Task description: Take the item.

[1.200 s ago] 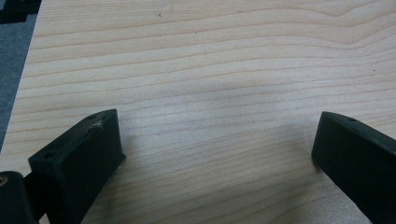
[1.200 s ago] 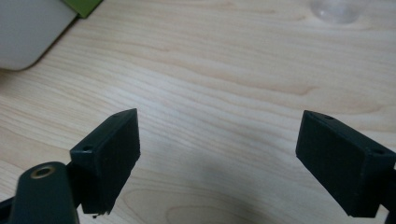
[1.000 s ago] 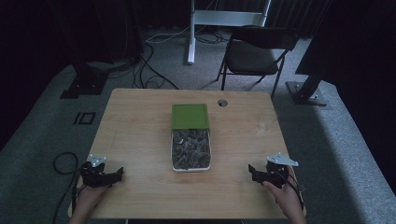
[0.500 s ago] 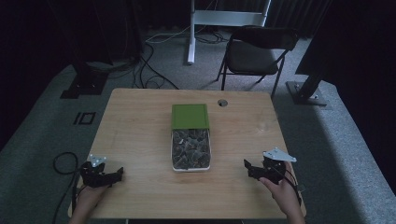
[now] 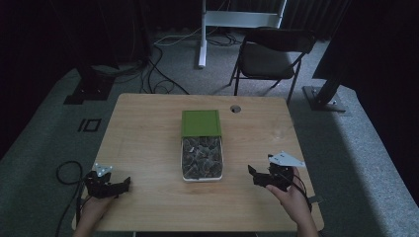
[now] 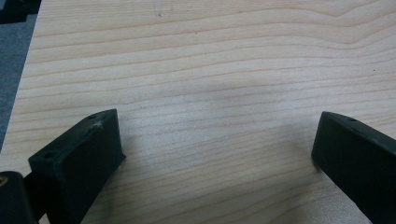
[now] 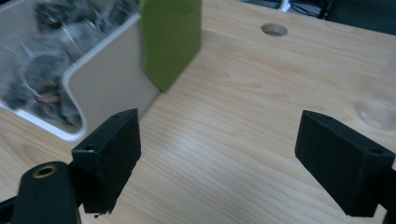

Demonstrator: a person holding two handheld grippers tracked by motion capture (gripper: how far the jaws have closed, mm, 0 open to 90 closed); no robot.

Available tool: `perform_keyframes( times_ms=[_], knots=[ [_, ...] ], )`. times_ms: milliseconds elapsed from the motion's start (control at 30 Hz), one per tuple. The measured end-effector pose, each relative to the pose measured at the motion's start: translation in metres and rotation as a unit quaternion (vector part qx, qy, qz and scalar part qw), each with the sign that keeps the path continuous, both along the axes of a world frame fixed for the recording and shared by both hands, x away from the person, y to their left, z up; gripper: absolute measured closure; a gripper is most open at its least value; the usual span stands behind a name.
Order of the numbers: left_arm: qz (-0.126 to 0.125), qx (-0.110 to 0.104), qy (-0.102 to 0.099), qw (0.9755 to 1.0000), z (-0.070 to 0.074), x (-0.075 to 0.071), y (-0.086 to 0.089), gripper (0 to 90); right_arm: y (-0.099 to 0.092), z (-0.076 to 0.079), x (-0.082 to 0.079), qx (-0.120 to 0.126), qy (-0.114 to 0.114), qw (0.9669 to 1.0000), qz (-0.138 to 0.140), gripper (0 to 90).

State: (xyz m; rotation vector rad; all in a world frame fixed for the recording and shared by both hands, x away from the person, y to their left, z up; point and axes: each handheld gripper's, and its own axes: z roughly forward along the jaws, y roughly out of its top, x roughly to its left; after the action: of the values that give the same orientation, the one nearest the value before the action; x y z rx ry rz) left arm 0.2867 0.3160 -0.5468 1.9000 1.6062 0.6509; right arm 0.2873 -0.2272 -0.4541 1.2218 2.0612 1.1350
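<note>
Since a second ago the right gripper (image 5: 258,176) has slid left along the near edge toward the box, while the left gripper (image 5: 120,185) has stayed at the near left corner; two grippers, each with its jaws spread wide and nothing between them but bare wood; each is held by one hand, the right hand (image 5: 291,195) coming in from the near edge with its jaws pointing left, the left hand (image 5: 94,207) with its jaws pointing right; one white box (image 5: 201,159) sits mid-table, full of small dark wrapped pieces, its one green lid (image 5: 201,122) covering the far part; one wooden table (image 5: 148,143) has one round hole (image 5: 235,108) near its far edge; one folding chair (image 5: 269,54) stands beyond the table.
</note>
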Motion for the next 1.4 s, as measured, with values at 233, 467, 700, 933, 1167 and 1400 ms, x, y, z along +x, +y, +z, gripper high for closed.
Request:
perform_keyframes(
  times_ms=[233,467,700,933,1167,1400],
  knots=[
    [0.000,0.000,0.000,1.0000,0.000,0.000,0.000,2.2,0.017,0.004,0.003,-0.002,-0.006,0.9997,0.023,14.2],
    [0.000,0.000,0.000,1.0000,0.000,0.000,0.000,2.3,0.028,0.008,0.005,-0.001,-0.009,0.9993,0.036,14.2],
    [0.000,0.000,0.000,1.0000,0.000,0.000,0.000,2.3,0.038,0.015,0.006,-0.002,-0.017,0.9986,0.050,14.2],
    [0.000,0.000,0.000,1.0000,0.000,0.000,0.000,2.3,0.050,0.020,0.007,0.005,-0.024,0.9974,0.068,14.3],
    [0.000,0.000,0.000,1.0000,0.000,0.000,0.000,2.3,0.062,0.024,0.009,0.008,-0.030,0.9967,0.075,16.0],
    [0.000,0.000,0.000,1.0000,0.000,0.000,0.000,2.3,0.075,0.027,0.010,0.002,-0.035,0.9945,0.099,16.0]
  ],
)
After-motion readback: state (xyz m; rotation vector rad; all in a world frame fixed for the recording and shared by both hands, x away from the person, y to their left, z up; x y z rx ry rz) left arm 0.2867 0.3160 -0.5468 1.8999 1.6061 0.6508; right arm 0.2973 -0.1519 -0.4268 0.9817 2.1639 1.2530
